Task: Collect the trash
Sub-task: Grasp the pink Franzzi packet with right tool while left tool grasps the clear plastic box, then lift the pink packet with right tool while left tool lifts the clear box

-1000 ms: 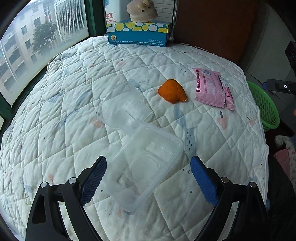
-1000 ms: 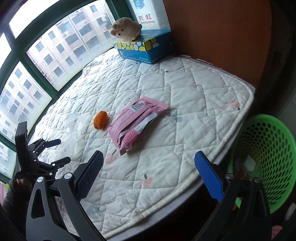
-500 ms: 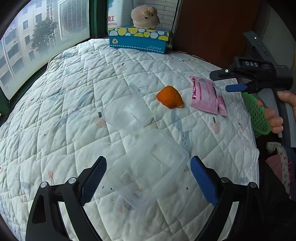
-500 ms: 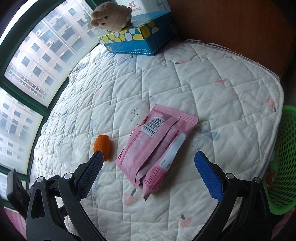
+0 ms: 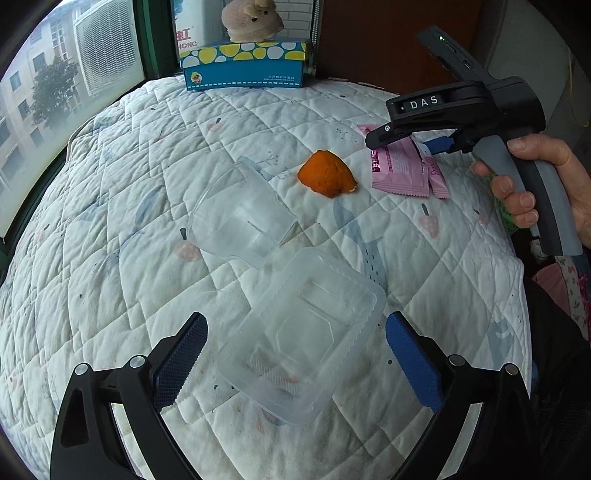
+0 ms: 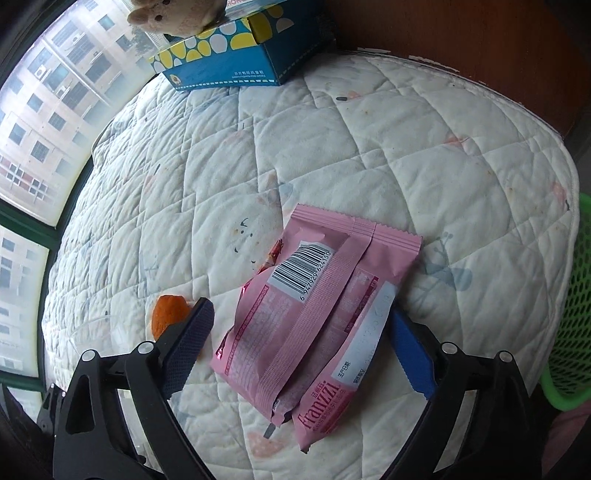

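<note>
1. Trash lies scattered on a white quilted bed cover (image 5: 129,206): pink snack wrappers (image 6: 314,310), a piece of orange peel (image 5: 327,177) and a clear plastic clamshell container (image 5: 299,343) lying open, with its lid half (image 5: 240,218) farther away.
2. The right gripper (image 6: 299,343) points down over the pink snack wrappers, which lie between its jaws. The jaws are closing; the blue pad sits right at the wrappers' edge, the black pad stands a little apart, and no firm pinch shows.
3. The orange peel lies just beside the wrappers, partly behind the right gripper's black pad.
4. The left gripper (image 5: 295,350) hangs over the clamshell container with its jaws very wide and opening; the nearer half lies between them, and neither pad touches it.
5. A person's hand (image 5: 543,184) holds the right gripper's handle.
6. A green mesh basket (image 6: 576,314) stands beside the bed's edge.
7. A blue tissue box (image 5: 243,66) with a plush toy (image 5: 251,18) on top sits at the far end, by the window.
</note>
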Action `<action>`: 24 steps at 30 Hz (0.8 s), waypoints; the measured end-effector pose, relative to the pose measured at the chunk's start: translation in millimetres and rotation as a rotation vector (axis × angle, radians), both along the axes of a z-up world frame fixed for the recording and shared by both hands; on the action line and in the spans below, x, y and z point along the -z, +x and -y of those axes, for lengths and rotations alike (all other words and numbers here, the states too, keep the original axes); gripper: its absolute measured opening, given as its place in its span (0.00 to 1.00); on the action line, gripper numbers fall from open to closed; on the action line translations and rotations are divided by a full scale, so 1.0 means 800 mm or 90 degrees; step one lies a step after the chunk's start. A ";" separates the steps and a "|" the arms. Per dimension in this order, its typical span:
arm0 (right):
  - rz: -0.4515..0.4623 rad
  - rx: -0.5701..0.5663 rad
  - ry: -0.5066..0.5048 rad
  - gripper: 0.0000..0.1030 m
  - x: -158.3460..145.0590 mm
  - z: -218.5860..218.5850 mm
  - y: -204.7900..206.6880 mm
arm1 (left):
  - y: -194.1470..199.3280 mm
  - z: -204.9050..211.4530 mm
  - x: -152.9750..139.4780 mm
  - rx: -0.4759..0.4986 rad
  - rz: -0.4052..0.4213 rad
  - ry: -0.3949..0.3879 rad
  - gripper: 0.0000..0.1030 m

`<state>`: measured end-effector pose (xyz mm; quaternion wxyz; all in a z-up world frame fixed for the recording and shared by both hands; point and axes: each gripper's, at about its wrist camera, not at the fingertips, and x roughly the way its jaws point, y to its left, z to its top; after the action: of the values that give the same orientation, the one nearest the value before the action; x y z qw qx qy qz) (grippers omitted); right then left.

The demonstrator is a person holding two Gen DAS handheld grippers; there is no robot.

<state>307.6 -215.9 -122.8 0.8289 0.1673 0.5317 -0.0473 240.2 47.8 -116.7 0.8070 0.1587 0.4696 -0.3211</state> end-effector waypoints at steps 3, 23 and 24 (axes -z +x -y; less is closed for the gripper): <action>0.008 -0.020 -0.023 0.72 -0.001 -0.002 -0.006 | 0.002 0.004 0.005 0.015 -0.003 0.011 0.91; 0.092 -0.098 -0.030 0.58 -0.034 0.011 -0.071 | -0.031 0.005 0.005 -0.054 0.006 0.021 0.56; 0.097 -0.099 -0.028 0.58 -0.037 0.013 -0.075 | -0.035 0.005 0.002 -0.060 0.008 0.017 0.56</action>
<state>247.5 -226.3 -93.0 0.8715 0.1102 0.4775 0.0185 212.6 43.6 -118.6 0.8220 0.1496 0.4754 -0.2754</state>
